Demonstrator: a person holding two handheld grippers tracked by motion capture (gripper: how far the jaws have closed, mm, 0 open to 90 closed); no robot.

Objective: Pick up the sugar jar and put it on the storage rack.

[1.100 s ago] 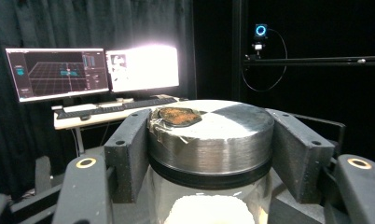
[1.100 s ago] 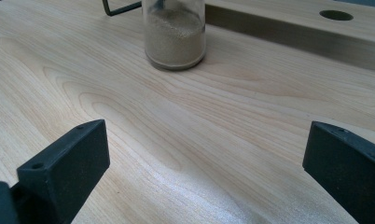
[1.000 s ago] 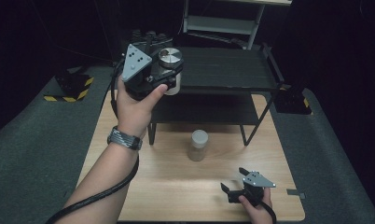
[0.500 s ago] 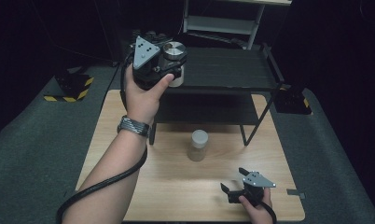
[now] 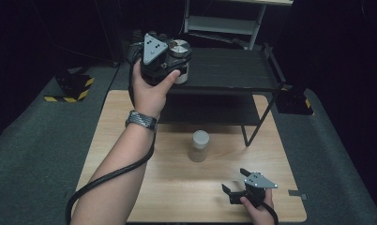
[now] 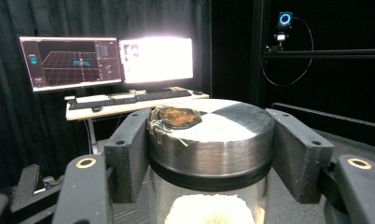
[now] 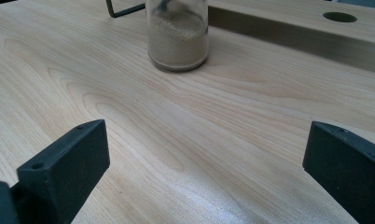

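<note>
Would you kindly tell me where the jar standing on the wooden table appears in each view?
High view: the jar on the table stands near the middle, in front of the black rack.
Left gripper view: not in it.
Right gripper view: jar at top centre, beyond the open jaws.
Shared landmark: the wooden table.

The held jar (image 6: 209,154) runs off the bottom edge, its base unseen; the table jar (image 7: 177,35) loses its lid to the top edge.
</note>
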